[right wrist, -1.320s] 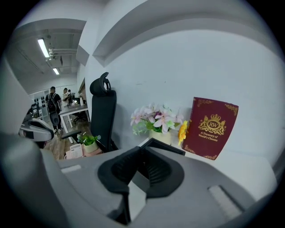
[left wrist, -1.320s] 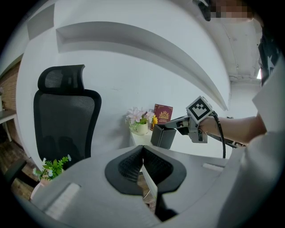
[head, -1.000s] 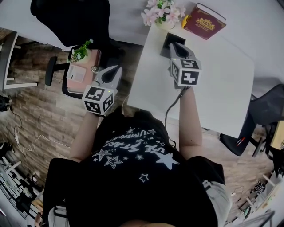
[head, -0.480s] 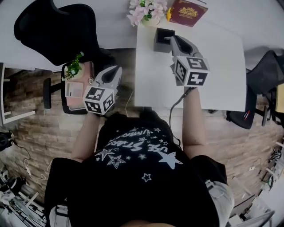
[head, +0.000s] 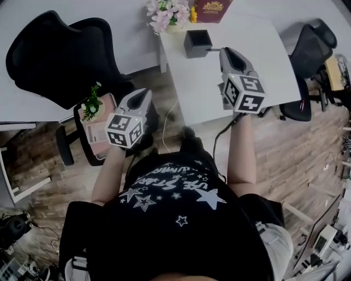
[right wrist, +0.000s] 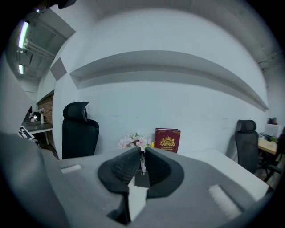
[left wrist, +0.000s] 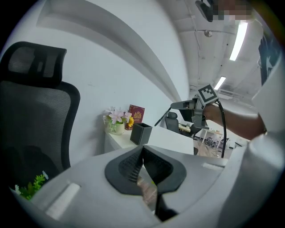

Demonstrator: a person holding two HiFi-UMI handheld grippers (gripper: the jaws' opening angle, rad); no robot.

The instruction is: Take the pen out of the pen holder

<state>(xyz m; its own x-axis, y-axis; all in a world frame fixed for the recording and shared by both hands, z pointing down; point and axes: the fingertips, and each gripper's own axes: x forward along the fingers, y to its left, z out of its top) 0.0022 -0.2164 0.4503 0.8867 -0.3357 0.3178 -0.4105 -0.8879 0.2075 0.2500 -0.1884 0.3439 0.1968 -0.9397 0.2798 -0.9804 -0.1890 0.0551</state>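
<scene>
The black square pen holder (head: 197, 43) stands at the far end of the white table (head: 258, 60). My right gripper (head: 226, 52) hangs just right of it and above the table, shut on a thin dark pen (head: 213, 50) whose free end points toward the holder. In the right gripper view the pen (right wrist: 142, 164) stands pinched between the pads, with the holder (right wrist: 141, 180) below it. From the left gripper view the pen (left wrist: 162, 119) slants down out of the right gripper (left wrist: 178, 106), clear of the holder (left wrist: 141, 133). My left gripper (head: 142, 93) hovers off the table's left side, shut and empty.
A vase of pink flowers (head: 163, 16) and a red book (head: 211, 6) stand behind the holder. A black office chair (head: 60, 55) sits to the left, with a small plant (head: 92, 103) on a stool near it. Another dark chair (head: 307, 44) stands right of the table.
My right gripper has risen and drawn away from the holder, bringing the pen out with it. The left gripper has drifted a little and turned.
</scene>
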